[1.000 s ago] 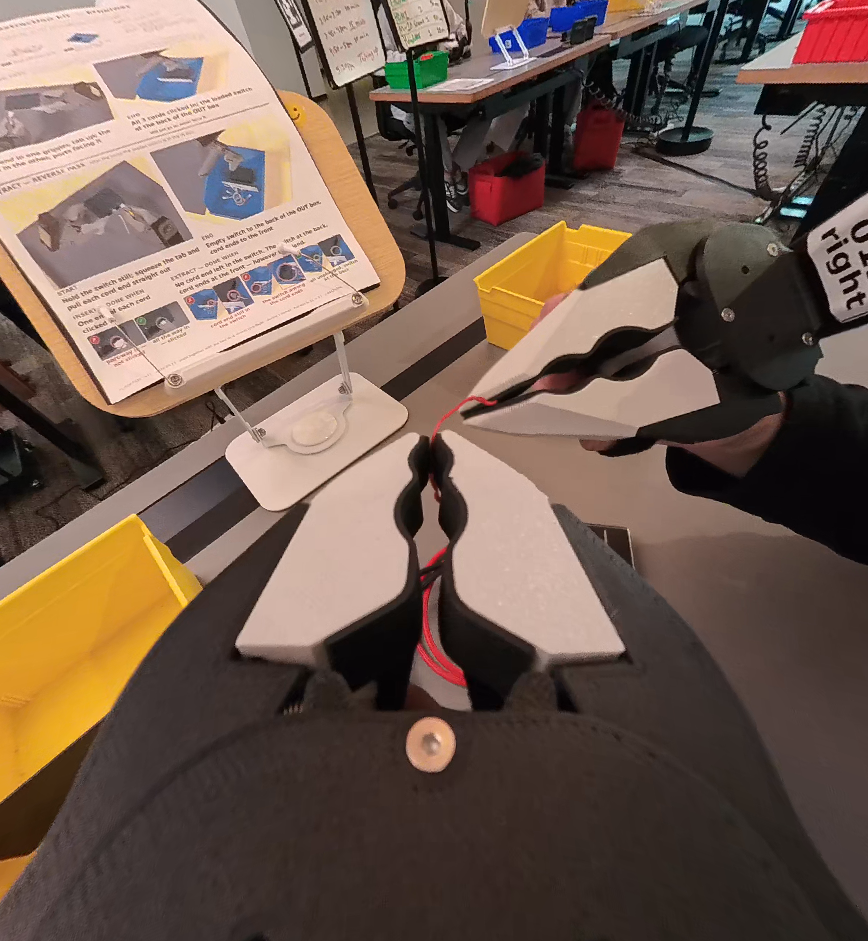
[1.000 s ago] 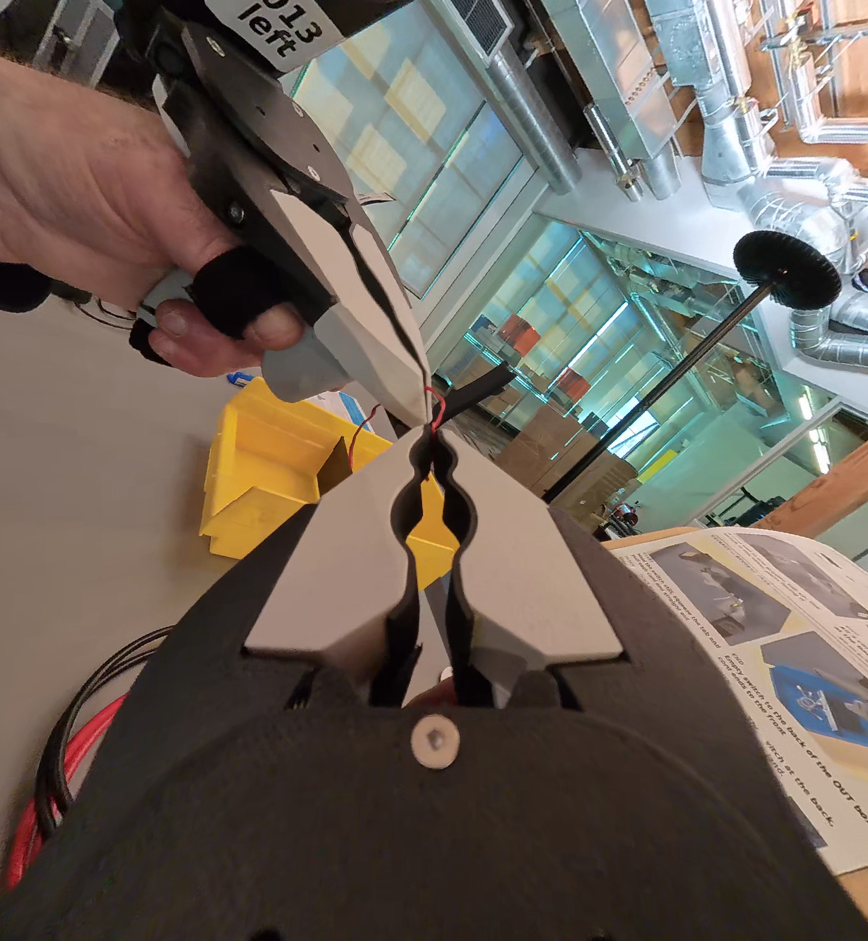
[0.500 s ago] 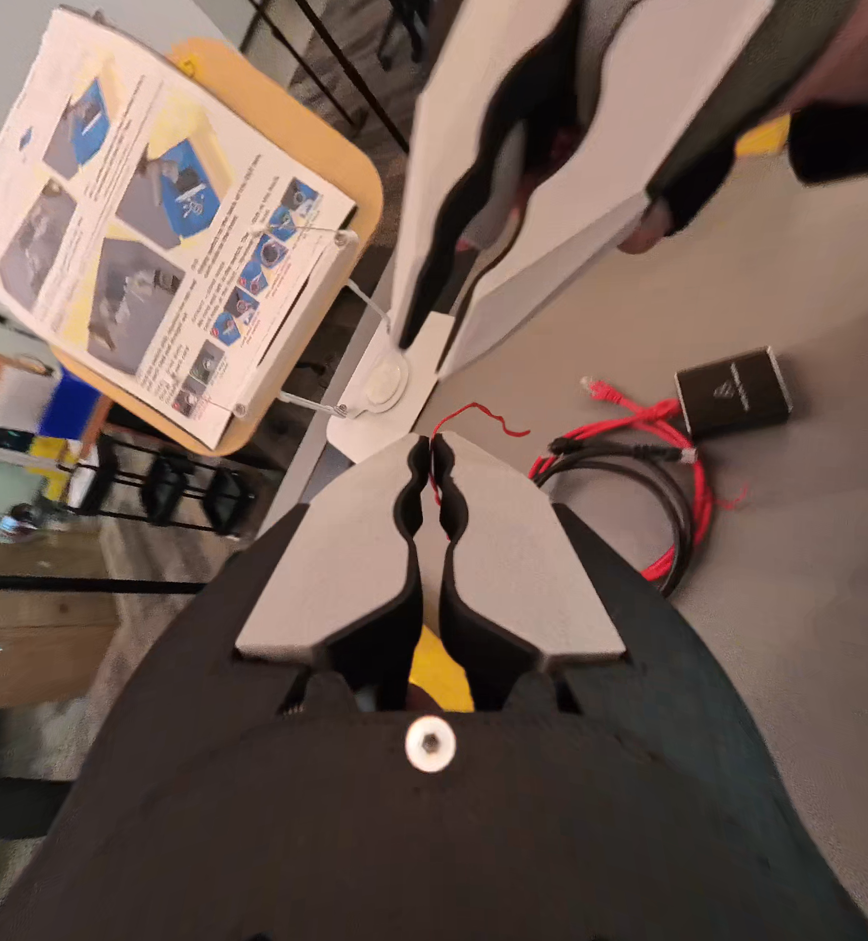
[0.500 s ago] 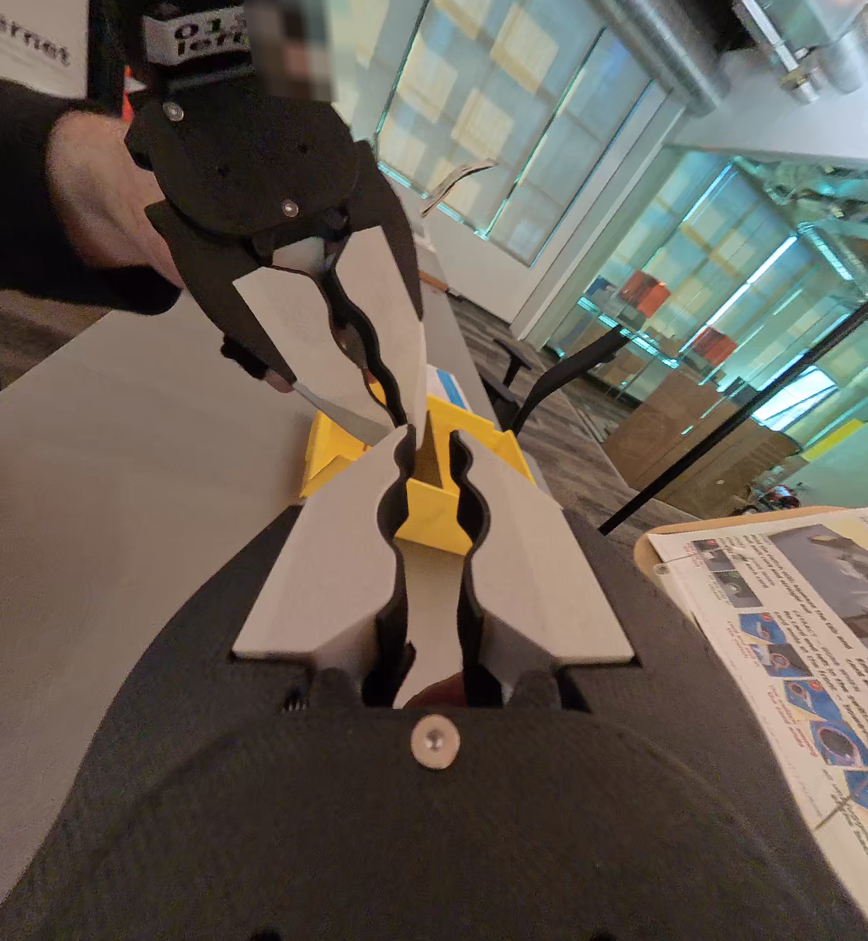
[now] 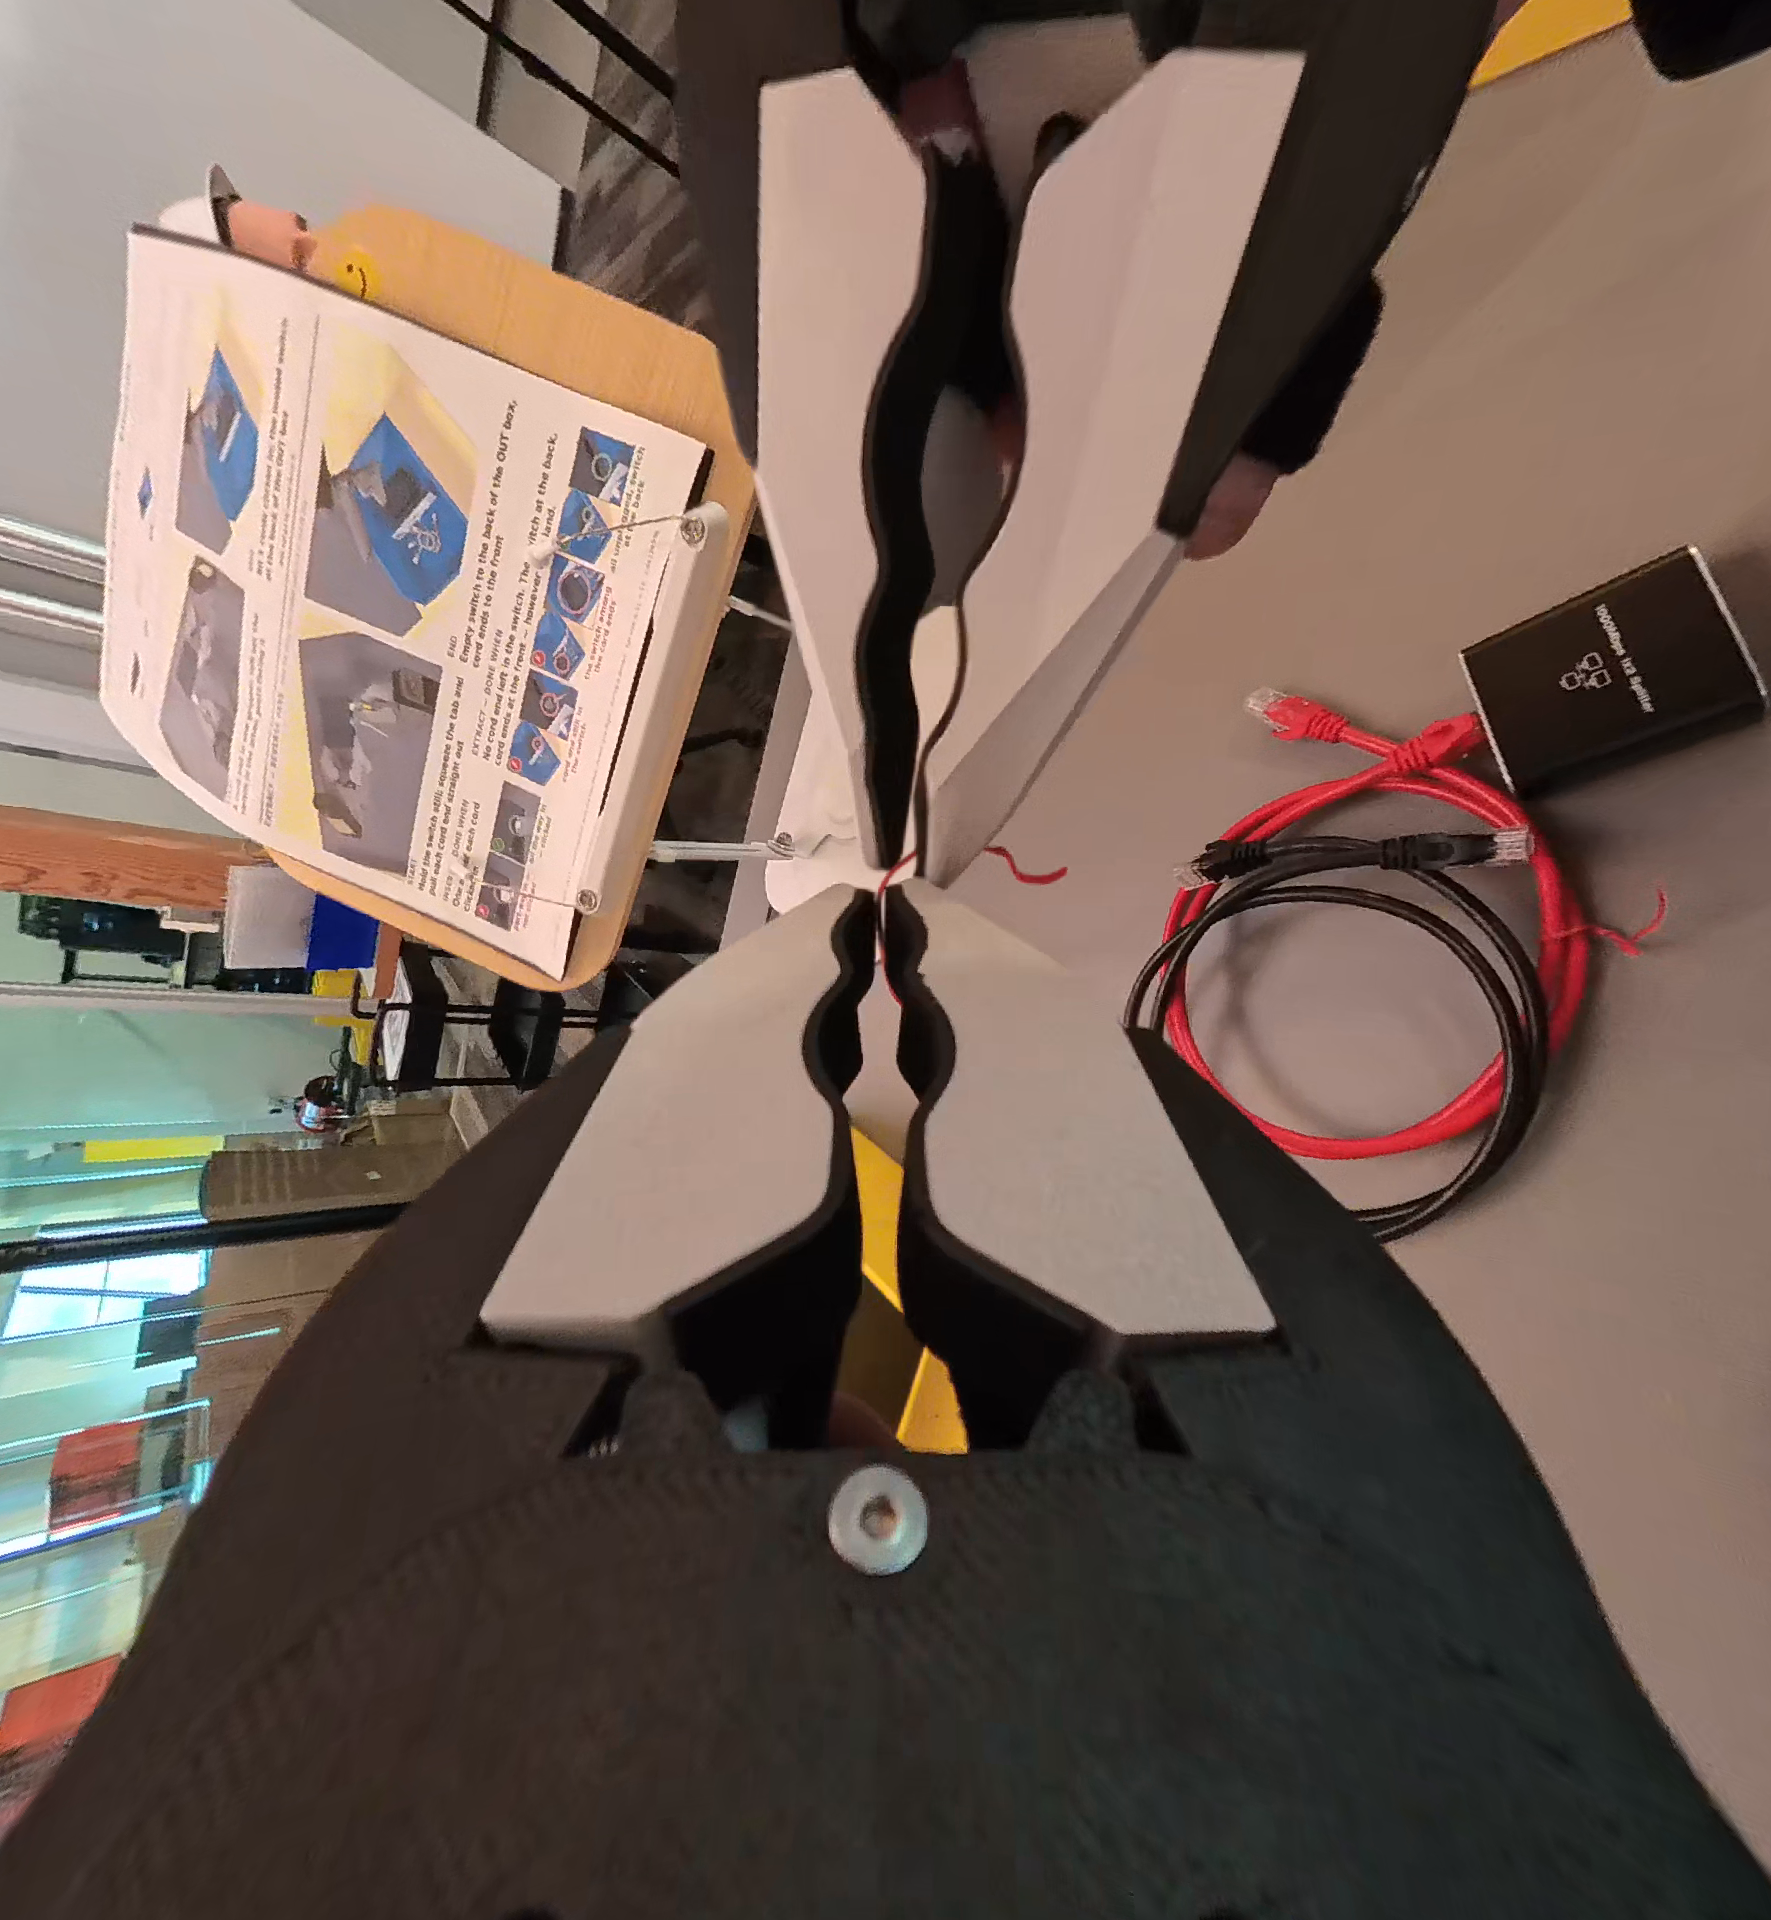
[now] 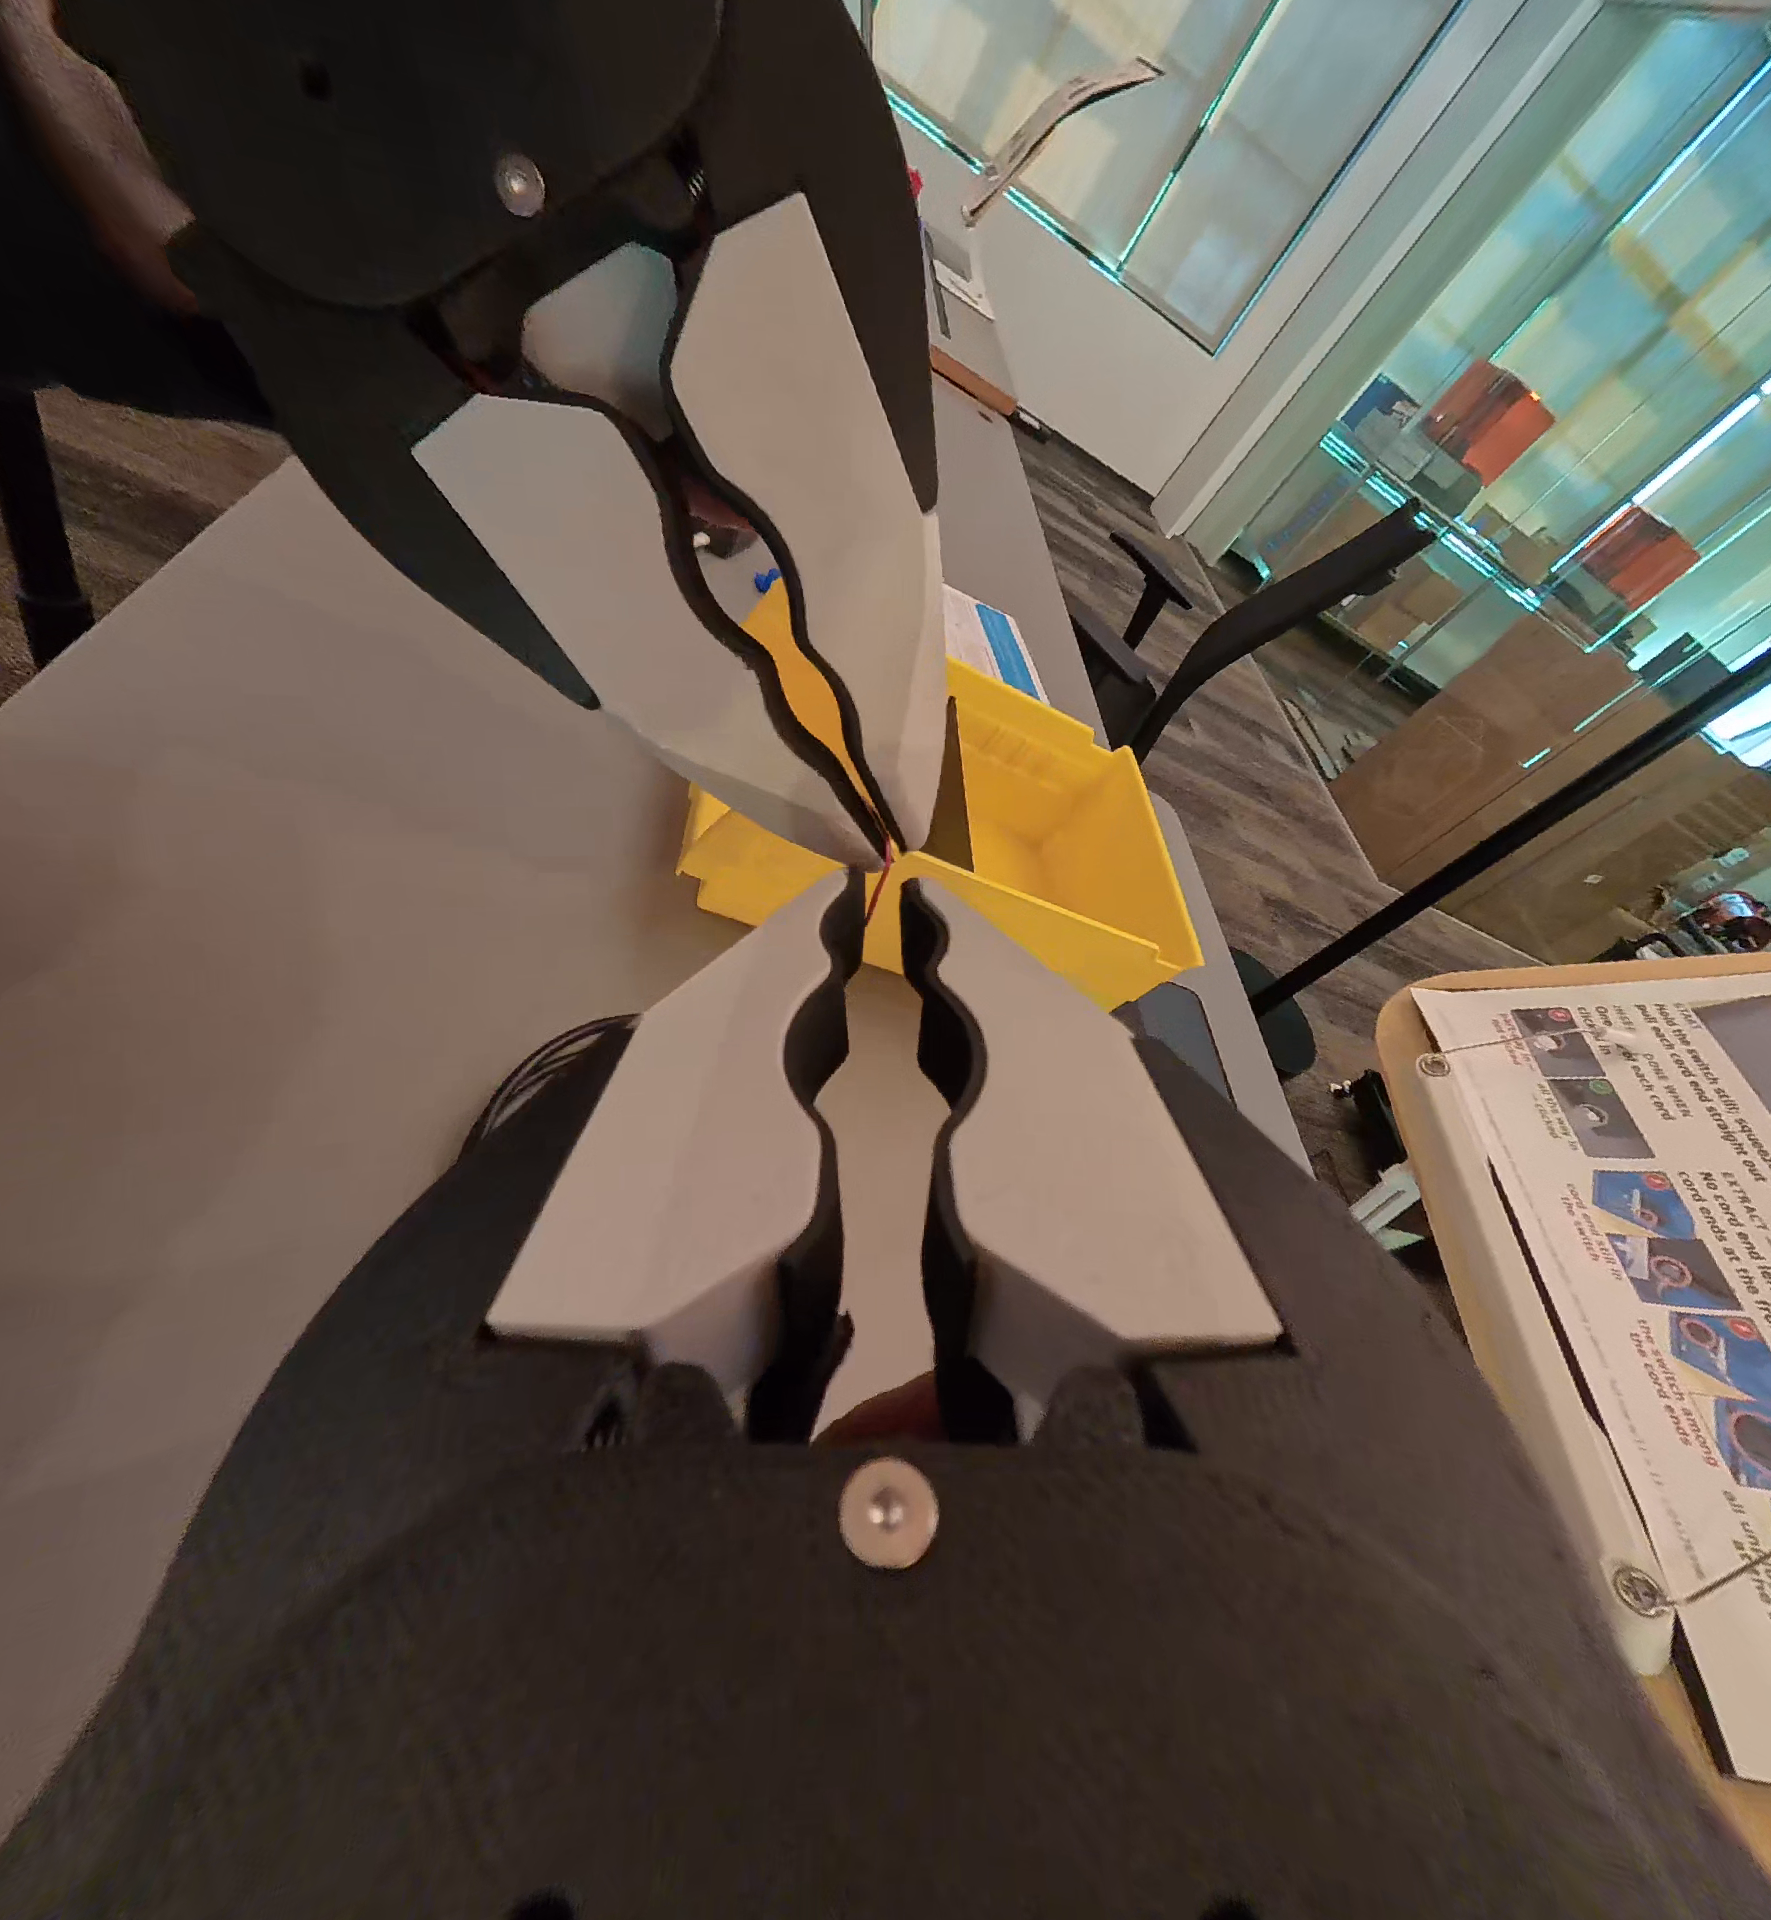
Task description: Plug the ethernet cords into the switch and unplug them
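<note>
Two cords lie coiled together on the grey tabletop just beside the switch, a small black box. The red cord has one plug lying free near the switch and the other right against the switch's edge; whether that one is seated in a port cannot be told. The black cord loops inside and over the red one, and both its plugs rest on the tabletop, apart from the switch. A short red strand sticks out of the red coil on the side away from the claws.

Farther from the switch, above the tabletop, the two claws meet tip to tip. The left claw is closed on a thin red wire tie, whose loose end curls out toward the switch. The right claw is almost closed, with a narrow slit at its tips in its own view; the tie runs into that slit, but whether it is pinched there cannot be told.

Beyond the claws from the switch, a printed sheet is clipped to a tilted wooden board on a white stand. A yellow bin sits on the tabletop behind the left claw in the right wrist view.
</note>
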`<state>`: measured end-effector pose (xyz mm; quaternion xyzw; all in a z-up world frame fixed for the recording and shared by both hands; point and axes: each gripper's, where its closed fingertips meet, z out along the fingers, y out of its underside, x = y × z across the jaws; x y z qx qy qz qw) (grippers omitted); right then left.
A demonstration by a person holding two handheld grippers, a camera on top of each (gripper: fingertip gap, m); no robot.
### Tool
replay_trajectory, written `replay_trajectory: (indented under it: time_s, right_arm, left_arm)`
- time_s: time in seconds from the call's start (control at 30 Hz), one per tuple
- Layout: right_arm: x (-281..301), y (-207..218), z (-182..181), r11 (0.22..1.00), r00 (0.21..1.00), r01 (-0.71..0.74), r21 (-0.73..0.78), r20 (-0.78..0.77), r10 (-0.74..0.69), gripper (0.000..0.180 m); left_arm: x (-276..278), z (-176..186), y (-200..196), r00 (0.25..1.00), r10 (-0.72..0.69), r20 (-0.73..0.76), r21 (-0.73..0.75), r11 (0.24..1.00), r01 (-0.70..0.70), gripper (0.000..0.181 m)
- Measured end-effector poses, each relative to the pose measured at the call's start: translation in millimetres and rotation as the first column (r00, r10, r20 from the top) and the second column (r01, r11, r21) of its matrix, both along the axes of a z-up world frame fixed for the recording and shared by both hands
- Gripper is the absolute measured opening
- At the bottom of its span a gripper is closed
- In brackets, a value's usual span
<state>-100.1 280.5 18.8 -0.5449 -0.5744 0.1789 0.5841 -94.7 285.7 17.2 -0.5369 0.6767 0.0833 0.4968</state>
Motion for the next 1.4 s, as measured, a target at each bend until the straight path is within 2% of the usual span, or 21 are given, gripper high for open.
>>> replay_trajectory:
  time_s: [0.03,0.17,0.27,0.3,0.37,0.4,0.5,0.63,0.7,0.83,0.97,1.03,1.17,1.33,1.4]
  right_arm:
    - [0,1,-1,1.000,1.000,0.006,0.002,0.008,-0.007,0.002]
    - [-1,3,-3,1.000,1.000,0.015,0.013,0.020,-0.016,0.000]
    - [1,3,-2,1.000,1.000,0.019,0.007,0.014,-0.019,0.000]
    - [3,4,-1,1.000,1.000,0.022,0.002,0.003,-0.022,0.000]
    - [5,6,0,1.000,1.000,0.024,-0.013,-0.014,-0.024,0.000]
    - [8,8,0,0.999,0.999,0.033,-0.018,-0.020,-0.033,0.000]
    - [15,15,0,0.998,0.998,0.063,-0.025,-0.030,-0.064,0.000]
    - [23,21,1,0.995,0.995,0.091,-0.027,-0.038,-0.092,0.000]
    - [25,22,1,0.995,0.994,0.099,-0.026,-0.038,-0.100,0.000]
    - [25,24,0,0.994,0.994,0.104,-0.024,-0.032,-0.104,0.000]
    - [24,26,-2,0.994,0.994,0.103,-0.025,-0.027,-0.104,0.000]
    - [25,27,-4,0.994,0.994,0.104,-0.028,-0.027,-0.105,0.000]
    - [26,29,-5,0.994,0.994,0.102,-0.035,-0.032,-0.104,0.000]
    - [25,28,-3,0.995,0.995,0.098,-0.031,-0.034,-0.099,0.000]
    - [24,27,-1,0.995,0.995,0.097,-0.027,-0.035,-0.097,0.000]
  left_arm:
    - [2,1,-1,1.000,-0.006,0.002,0.004,1.000,0.006,0.001]
    - [2,1,-1,1.000,-0.007,-0.018,0.020,1.000,0.008,0.002]
    - [3,5,-1,1.000,-0.018,0.020,0.026,1.000,0.018,0.006]
    - [3,5,-1,0.999,-0.013,0.038,0.018,1.000,0.013,0.010]
    - [-3,0,4,0.996,0.036,0.083,-0.040,0.999,-0.033,0.043]
    - [-7,-6,5,0.992,0.060,0.114,-0.088,0.995,-0.050,0.044]
    - [-21,-36,11,0.980,0.125,0.156,-0.203,0.975,-0.092,0.048]
    - [-46,-113,28,0.972,0.232,-0.021,-0.266,0.936,-0.229,0.054]
    - [-49,-144,36,0.966,0.248,-0.067,-0.306,0.917,-0.257,0.052]
    - [-53,-178,57,0.951,0.289,-0.105,-0.375,0.874,-0.307,0.042]
    - [-64,-216,66,0.910,0.353,-0.217,-0.506,0.757,-0.413,0.035]
    - [-62,-229,65,0.910,0.336,-0.241,-0.524,0.745,-0.414,0.033]
    - [-54,-234,71,0.911,0.371,-0.180,-0.579,0.709,-0.403,0.027]
    - [-50,-236,76,0.908,0.387,-0.160,-0.551,0.728,-0.408,0.022]
    - [-56,-231,83,0.888,0.430,-0.163,-0.522,0.726,-0.448,0.042]
